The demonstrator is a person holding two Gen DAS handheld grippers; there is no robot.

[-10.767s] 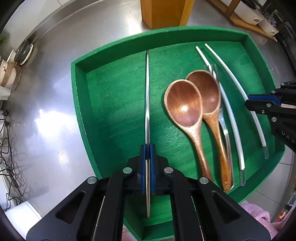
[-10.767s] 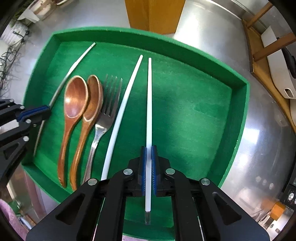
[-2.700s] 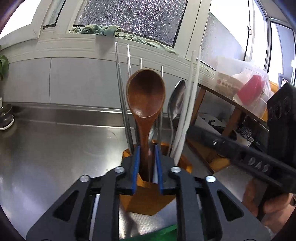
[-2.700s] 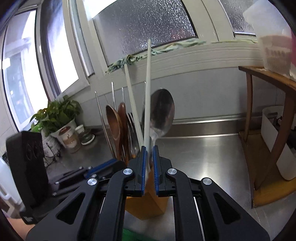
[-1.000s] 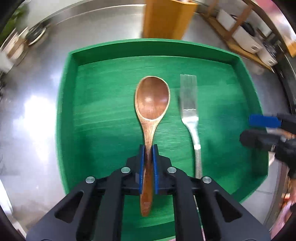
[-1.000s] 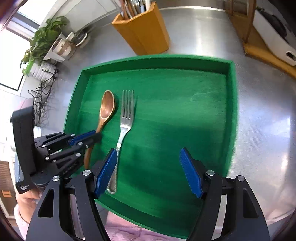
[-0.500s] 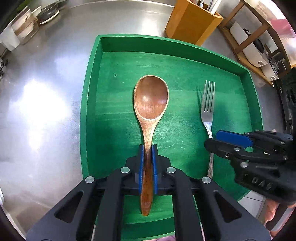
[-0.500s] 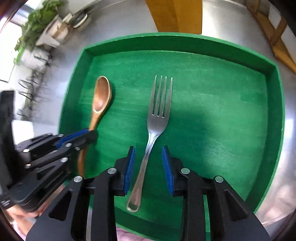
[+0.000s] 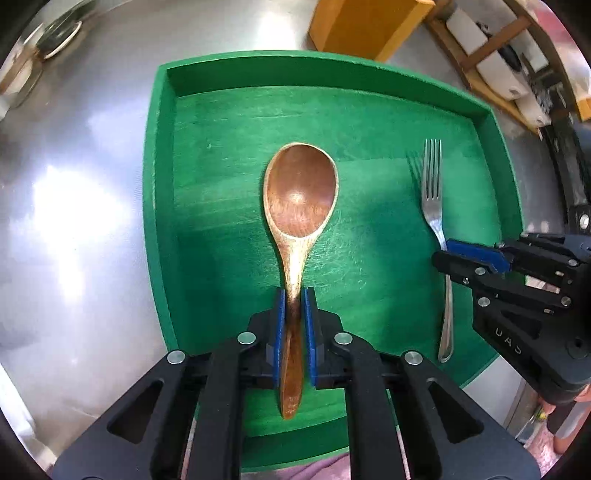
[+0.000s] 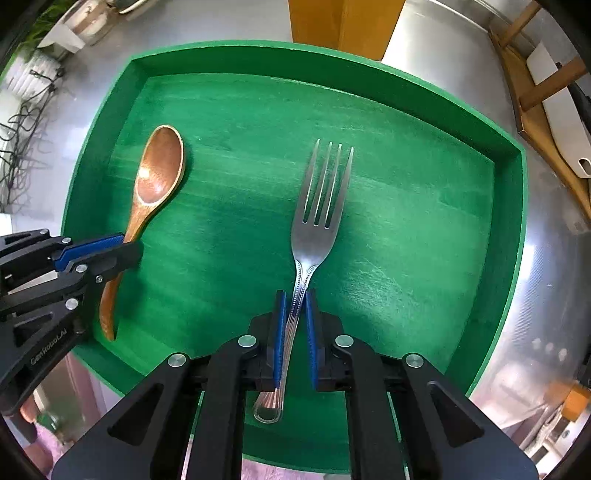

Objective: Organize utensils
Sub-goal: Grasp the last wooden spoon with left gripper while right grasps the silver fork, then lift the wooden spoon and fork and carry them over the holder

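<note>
You were working in a home kitchen: a stainless-steel counter (image 10: pixel 517 295) carried a green tray (image 10: pixel 509 229) of cutlery, a wooden utensil block (image 9: pixel 365 26) stood behind it, a potted plant (image 10: pixel 29 62) and wooden shelving (image 9: pixel 491 48) flanked the counter.

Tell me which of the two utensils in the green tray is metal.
The silver metal fork, four-tined, its handle between the closing jaws of the right gripper. The other, gripped by the left gripper, is a brown wooden spoon.
</note>
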